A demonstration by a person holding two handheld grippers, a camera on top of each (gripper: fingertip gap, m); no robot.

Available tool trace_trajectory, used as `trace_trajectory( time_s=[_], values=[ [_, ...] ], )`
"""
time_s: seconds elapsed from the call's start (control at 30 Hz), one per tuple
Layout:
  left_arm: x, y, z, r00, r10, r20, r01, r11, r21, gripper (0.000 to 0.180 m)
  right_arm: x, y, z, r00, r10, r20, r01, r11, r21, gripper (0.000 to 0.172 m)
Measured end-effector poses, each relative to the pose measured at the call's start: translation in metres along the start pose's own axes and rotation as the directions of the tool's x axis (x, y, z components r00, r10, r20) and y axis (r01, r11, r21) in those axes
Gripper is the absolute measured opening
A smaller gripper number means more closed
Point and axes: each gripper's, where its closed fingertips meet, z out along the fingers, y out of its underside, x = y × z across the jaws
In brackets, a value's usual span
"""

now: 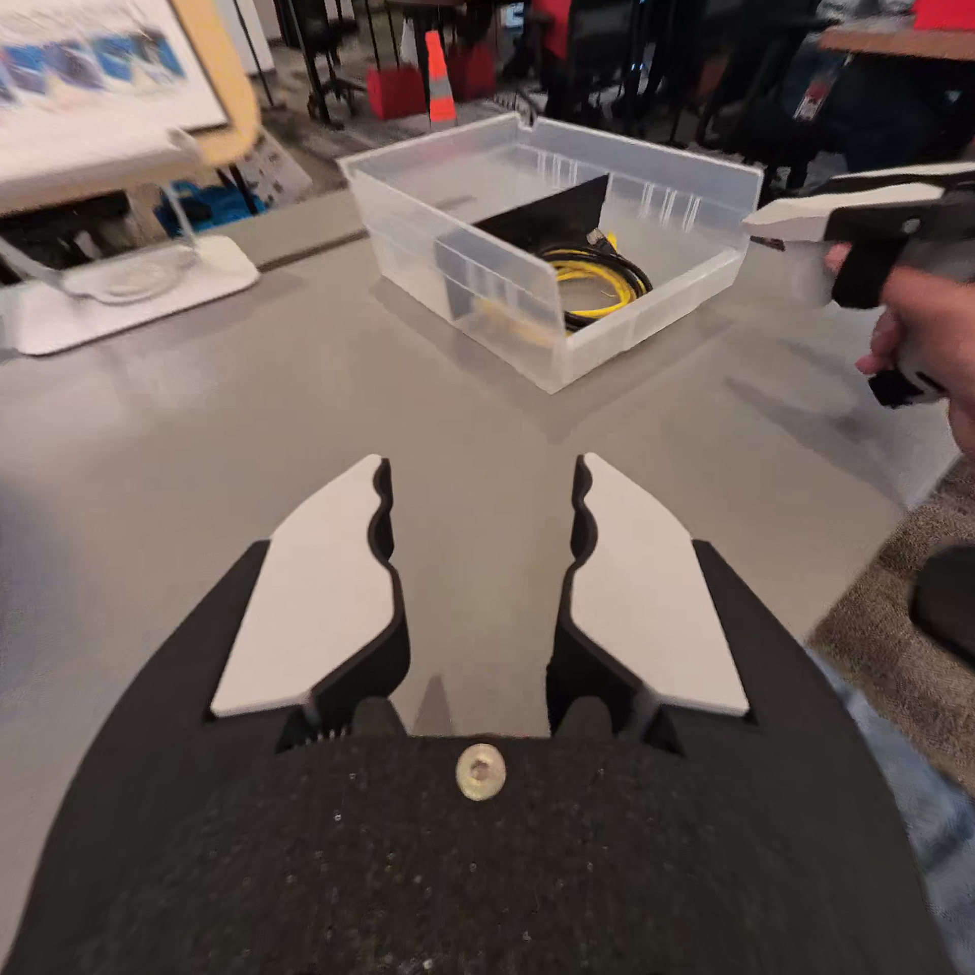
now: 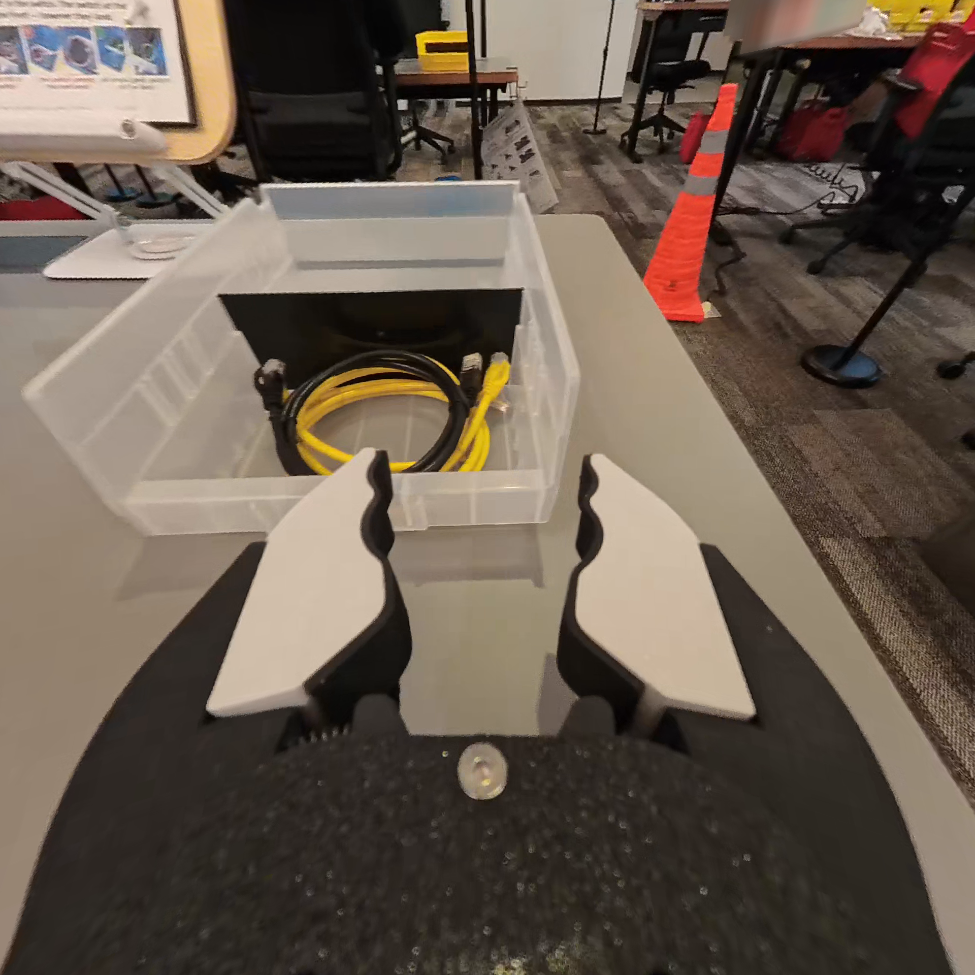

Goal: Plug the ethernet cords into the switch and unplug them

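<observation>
Both grippers were wide apart and empty, likely set up for a pick. Right gripper faced the clear bin near the table's right edge; yellow cord and black cord lay coiled inside against a black divider. Left gripper hovered over bare table. No switch in sight.

Counts: two grippers, one bin, two cords.
One clear bin on one grey table, one black divider inside. One yellow cord, one black cord; four plugs visible. Left gripper, right gripper, one hand. One orange cone on floor.
</observation>
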Motion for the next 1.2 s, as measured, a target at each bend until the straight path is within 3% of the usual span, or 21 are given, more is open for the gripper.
trace_trajectory(
  time_s=[0.17, 0.3, 0.37, 0.4, 0.47, 0.5, 0.63, 0.7, 0.77, 0.87, 1.0, 1.2],
  values=[
    [0.042, -0.025, 0.113, 0.994, -0.013, 0.105, 0.013, 1.0, -0.004, 0.069, 0.014, 0.004, 0.026, 0.998, 0.055, -0.005, -0.055, 0.998, -0.028, 0.071],
    [0.034, -0.032, 0.164, 0.976, -0.07, 0.205, 0.079, 0.996, -0.035, 0.057, 0.013, 0.005, 0.046, 0.995, 0.096, 0.04, -0.094, 0.995, -0.044, 0.069],
    [0.029, -0.016, 0.18, 0.971, -0.095, 0.217, 0.122, 0.986, -0.114, 0.021, 0.01, 0.009, 0.058, 0.988, 0.13, 0.081, -0.124, 0.99, -0.075, 0.057],
    [0.024, -0.016, 0.182, 0.967, -0.139, 0.216, 0.165, 0.98, -0.108, 0.016, 0.009, 0.013, 0.063, 0.984, 0.154, 0.094, -0.143, 0.984, -0.108, 0.045],
    [0.012, -0.016, 0.182, 0.957, -0.152, 0.248, 0.188, 0.974, -0.126, 0.012, 0.017, 0.017, 0.065, 0.987, 0.157, 0.044, -0.148, 0.977, -0.153, 0.004],
    [0.01, -0.017, 0.182, 0.958, -0.144, 0.25, 0.181, 0.975, -0.132, 0.012, 0.015, 0.018, 0.066, 0.989, 0.139, 0.05, -0.129, 0.978, -0.161, 0.003],
    [0.004, -0.032, 0.166, 0.951, -0.158, 0.267, 0.189, 0.977, -0.096, 0.007, 0.008, 0.0, 0.056, 0.998, 0.055, -0.029, -0.058, 0.992, -0.11, 0.002],
    [-0.005, -0.044, 0.149, 0.955, -0.139, 0.264, 0.163, 0.984, -0.072, 0.005, -0.004, -0.017, 0.044, 0.996, 0.086, -0.007, -0.087, 0.994, -0.062, 0.002],
    [-0.022, -0.053, 0.126, 0.954, -0.134, 0.27, 0.149, 0.988, -0.035, 0.005, -0.026, -0.028, 0.035, 0.989, 0.14, 0.039, -0.14, 0.99, -0.013, 0.004],
    [-0.061, -0.057, 0.083, 0.938, -0.122, 0.326, 0.124, 0.992, 0.012, 0.005, -0.077, -0.042, 0.026, 0.991, 0.102, 0.088, -0.106, 0.994, 0.041, 0.004],
    [-0.128, -0.038, 0.021, 0.912, -0.144, 0.385, 0.142, 0.989, 0.035, 0.005, -0.168, -0.051, 0.023, 0.973, 0.093, 0.209, -0.112, 0.99, 0.081, 0.005],
    [-0.205, 0.022, -0.032, 0.878, -0.136, 0.459, 0.168, 0.985, -0.03, 0.006, -0.282, -0.018, 0.046, 0.952, 0.019, 0.306, -0.005, 0.999, -0.047, 0.005]
  ],
)
